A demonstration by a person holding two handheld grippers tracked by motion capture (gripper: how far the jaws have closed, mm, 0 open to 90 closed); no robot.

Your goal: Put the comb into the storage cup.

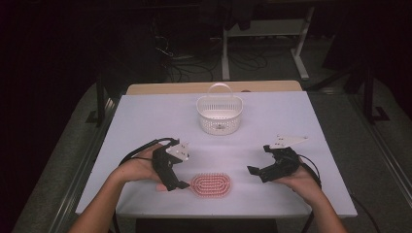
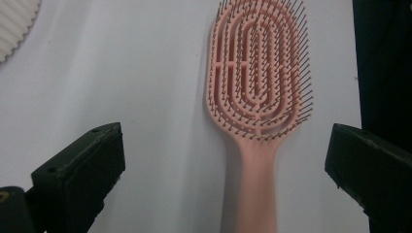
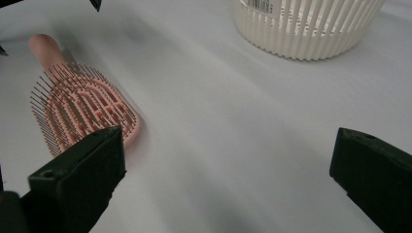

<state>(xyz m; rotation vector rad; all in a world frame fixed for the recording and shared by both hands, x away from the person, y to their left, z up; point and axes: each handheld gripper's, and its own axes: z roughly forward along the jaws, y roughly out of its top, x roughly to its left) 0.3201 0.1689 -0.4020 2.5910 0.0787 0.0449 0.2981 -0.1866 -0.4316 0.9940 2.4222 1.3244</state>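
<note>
Left tool [image 1: 180, 185] spread wide, straddling brush [image 1: 211, 185] handle on desk [image 1: 145, 116], ready to clamp. Right tool [image 1: 256, 173] likewise agape, waiting beside.

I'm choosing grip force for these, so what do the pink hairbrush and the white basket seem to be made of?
The pink oval hairbrush looks like moulded matte plastic: one even colour, open looped ribs, thin stiff bristles. The white slotted basket with a handle also looks like rigid moulded plastic, slightly glossy, with evenly spaced slats. Neither can be confirmed by look alone.
</note>
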